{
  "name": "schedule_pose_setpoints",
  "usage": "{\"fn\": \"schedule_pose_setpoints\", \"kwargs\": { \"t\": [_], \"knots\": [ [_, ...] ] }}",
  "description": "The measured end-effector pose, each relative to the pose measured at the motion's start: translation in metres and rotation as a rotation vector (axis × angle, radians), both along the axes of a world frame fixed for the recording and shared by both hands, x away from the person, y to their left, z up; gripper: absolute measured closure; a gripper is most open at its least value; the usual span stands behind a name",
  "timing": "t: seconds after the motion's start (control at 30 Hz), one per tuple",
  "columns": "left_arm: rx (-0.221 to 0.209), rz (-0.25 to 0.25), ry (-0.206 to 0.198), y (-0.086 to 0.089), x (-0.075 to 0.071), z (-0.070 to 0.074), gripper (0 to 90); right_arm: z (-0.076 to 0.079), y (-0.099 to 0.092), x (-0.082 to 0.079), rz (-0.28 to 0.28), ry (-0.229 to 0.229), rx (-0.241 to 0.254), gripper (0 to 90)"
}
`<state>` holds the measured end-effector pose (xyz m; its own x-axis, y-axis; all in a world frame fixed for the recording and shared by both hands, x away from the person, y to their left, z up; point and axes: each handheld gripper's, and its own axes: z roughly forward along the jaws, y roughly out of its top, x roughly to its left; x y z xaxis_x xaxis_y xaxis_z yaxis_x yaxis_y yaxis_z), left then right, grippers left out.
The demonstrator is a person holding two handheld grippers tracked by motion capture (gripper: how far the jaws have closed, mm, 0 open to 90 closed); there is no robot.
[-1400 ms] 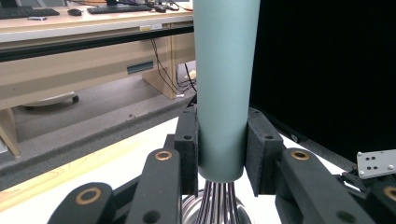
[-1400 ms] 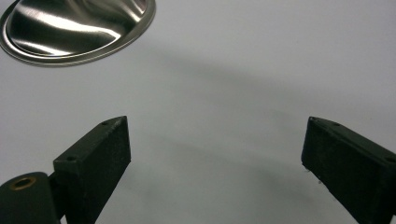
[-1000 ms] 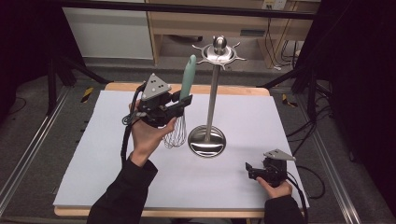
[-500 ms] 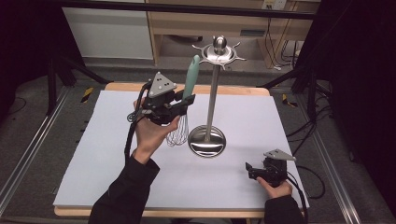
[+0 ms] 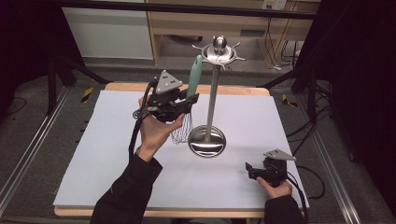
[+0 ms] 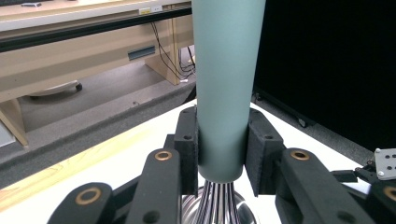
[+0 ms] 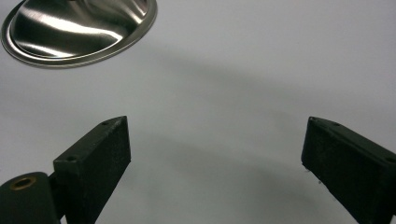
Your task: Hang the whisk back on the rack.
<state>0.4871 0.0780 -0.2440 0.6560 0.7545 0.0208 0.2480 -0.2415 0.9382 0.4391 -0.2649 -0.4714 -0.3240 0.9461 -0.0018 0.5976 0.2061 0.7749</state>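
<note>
A whisk with a pale green handle (image 5: 194,77) and wire loops (image 5: 183,131) is held upright above the white table, left of a steel utensil stand (image 5: 211,93). My left gripper (image 5: 189,99) is shut on the whisk handle (image 6: 224,88) just above the wires, both pads pressed against it. The stand's round base (image 5: 207,141) rests mid-table and its hooked top ring (image 5: 219,52) rises beside the handle's tip. My right gripper (image 5: 249,169) rests low near the table's front right, open with bare table between its pads (image 7: 95,156). The stand base (image 7: 79,28) lies ahead of it.
A white sheet (image 5: 93,154) covers the wooden table. Beyond the far edge stand a wooden bench (image 5: 233,28) and cables on the floor. Black frame rails run along both sides. The other gripper's grey plate (image 6: 386,163) shows at the right edge of the left gripper view.
The left hand has lifted the whisk slightly and carried it a little toward the stand's top. The right gripper has stayed where it was.
</note>
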Motion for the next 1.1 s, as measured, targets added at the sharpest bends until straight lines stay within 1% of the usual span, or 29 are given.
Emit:
{"fn": "schedule_pose_setpoints", "kwargs": {
  "t": [0.17,0.37,0.5,0.6,0.7,0.83,0.87,0.97,1.03,1.1],
  "knots": [
    [0.01,0.003,0.009,-0.004,0.003,-0.002,68.8,0.0,0.0,0.0,-0.001,-0.001,0.001,8.5],
    [0.013,0.008,0.009,-0.009,0.007,-0.003,68.8,0.0,0.0,0.0,-0.004,0.002,0.005,8.5],
    [-0.003,0.002,0.015,-0.011,0.01,-0.004,68.8,0.0,0.0,0.0,-0.002,0.004,0.009,8.5],
    [-0.003,-0.003,0.012,-0.012,0.012,-0.005,68.7,0.0,0.0,0.0,-0.002,0.005,0.009,8.5],
    [-0.016,-0.018,0.012,-0.011,0.014,-0.006,68.7,0.0,0.0,0.0,0.003,0.002,0.004,8.6],
    [-0.026,-0.021,-0.001,-0.013,0.017,-0.01,68.5,0.0,0.001,0.0,-0.002,0.005,0.007,8.5],
    [-0.031,-0.025,-0.01,-0.014,0.018,-0.011,68.5,0.0,0.0,0.0,0.002,0.005,0.004,8.5],
    [-0.051,-0.037,-0.016,-0.014,0.02,-0.014,68.4,0.0,0.0,0.0,0.003,0.004,0.004,8.5],
    [-0.046,-0.037,-0.025,-0.014,0.02,-0.014,68.4,0.0,0.0,0.0,0.002,0.001,0.004,8.6],
    [-0.04,-0.025,-0.038,-0.015,0.021,-0.015,68.3,0.0,0.0,0.0,0.001,0.006,0.009,8.5]
  ]
}}
